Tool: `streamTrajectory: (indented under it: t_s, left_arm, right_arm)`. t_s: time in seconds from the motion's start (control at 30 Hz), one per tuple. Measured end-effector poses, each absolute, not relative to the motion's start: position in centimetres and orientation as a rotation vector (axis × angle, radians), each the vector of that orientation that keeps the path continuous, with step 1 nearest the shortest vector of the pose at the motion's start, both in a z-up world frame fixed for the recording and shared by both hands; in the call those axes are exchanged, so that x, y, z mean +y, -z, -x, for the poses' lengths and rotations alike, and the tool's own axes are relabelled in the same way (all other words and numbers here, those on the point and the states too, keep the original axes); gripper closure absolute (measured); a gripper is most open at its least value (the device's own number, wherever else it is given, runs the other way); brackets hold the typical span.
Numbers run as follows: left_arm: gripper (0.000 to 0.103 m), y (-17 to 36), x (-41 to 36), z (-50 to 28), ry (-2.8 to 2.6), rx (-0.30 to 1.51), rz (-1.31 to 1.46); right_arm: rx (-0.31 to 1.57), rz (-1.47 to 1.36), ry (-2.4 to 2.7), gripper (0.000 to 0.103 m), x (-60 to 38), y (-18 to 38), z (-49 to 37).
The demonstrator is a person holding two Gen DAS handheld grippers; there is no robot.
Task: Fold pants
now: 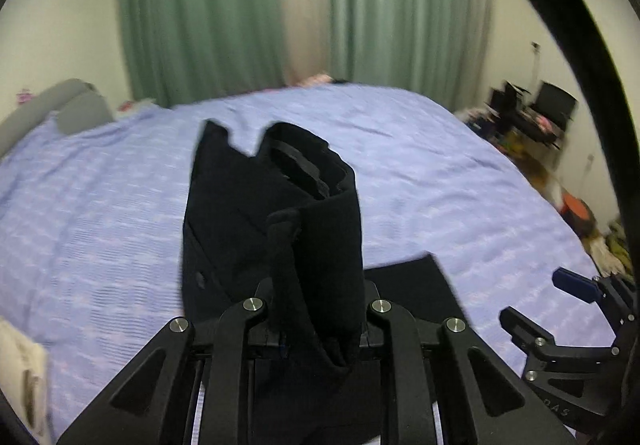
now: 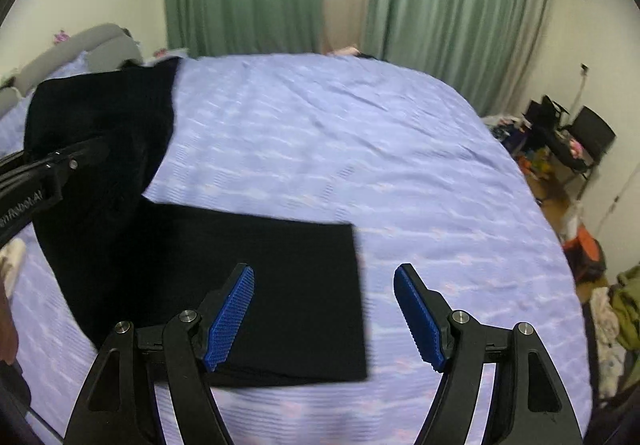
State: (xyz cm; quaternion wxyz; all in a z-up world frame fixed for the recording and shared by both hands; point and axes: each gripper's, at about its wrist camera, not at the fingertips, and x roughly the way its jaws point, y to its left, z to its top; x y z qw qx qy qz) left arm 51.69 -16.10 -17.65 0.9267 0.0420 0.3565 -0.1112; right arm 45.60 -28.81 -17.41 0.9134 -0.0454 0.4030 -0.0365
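Observation:
The black pants hang bunched from my left gripper, which is shut on a thick fold of the cloth and holds the waistband end up above the bed. The leg end of the pants lies flat on the lavender bedspread. My right gripper is open and empty, hovering over the right edge of that flat part; its blue pads show clearly. It also appears in the left wrist view at the lower right. The left gripper shows at the left of the right wrist view.
Green curtains hang behind the bed. A grey headboard is at the far left. Clutter, black chairs and clothes lie on the floor to the right of the bed.

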Motion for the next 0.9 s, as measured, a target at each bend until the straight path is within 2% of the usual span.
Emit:
streamTrajectory:
  t_s: [0.1, 0.27, 0.4, 0.43, 0.47, 0.53, 0.57, 0.6, 0.63, 0.73, 0.9]
  left_arm:
    - [0.083, 20.0, -21.1, -51.6, 0.296, 0.805, -0.097]
    - [0.083, 26.8, -26.2, -51.8, 0.372, 0.960, -0.132]
    - [0.083, 27.9, -27.1, -50.8, 0.395, 0.984, -0.180]
    - [0.075, 27.9, -27.3, -50.5, 0.414, 0.992, -0.187]
    - [0.059, 27.9, -27.6, -50.4, 0.435, 1.006, -0.188]
    - [0.033, 27.2, -28.2, -50.6, 0.494, 1.026, -0.173]
    - [0.023, 26.3, -27.9, -49.6, 0.498, 1.007, -0.176]
    - [0.018, 26.0, -27.5, -48.8, 0.484, 0.990, -0.186]
    - [0.014, 25.1, -27.0, -47.9, 0.476, 0.962, -0.196]
    - [0.012, 23.2, -24.2, -46.2, 0.421, 0.891, -0.207]
    - [0.012, 24.3, -18.7, -47.8, 0.215, 0.893, -0.263]
  right_arm:
    - [0.878, 0.083, 0.124, 0.030, -32.5, 19.4, -45.3]
    - [0.976, 0.067, 0.199, 0.030, -37.1, 23.3, -44.6]
    - [1.029, 0.064, 0.235, 0.030, -39.2, 25.4, -43.3]
    - [1.036, 0.059, 0.237, 0.030, -39.4, 25.5, -43.1]
    - [1.047, 0.051, 0.241, 0.030, -39.7, 25.7, -42.9]
    - [1.047, 0.045, 0.253, 0.030, -39.9, 25.6, -42.6]
    - [1.042, 0.046, 0.258, 0.030, -39.8, 25.4, -42.6]
    - [1.034, 0.047, 0.257, 0.030, -39.8, 24.9, -42.5]
    - [1.022, 0.047, 0.254, 0.030, -39.7, 24.6, -42.5]
    - [0.967, 0.020, 0.180, 0.030, -38.6, 22.9, -42.8]
    - [0.913, -0.080, -0.013, 0.030, -36.3, 22.1, -45.1]
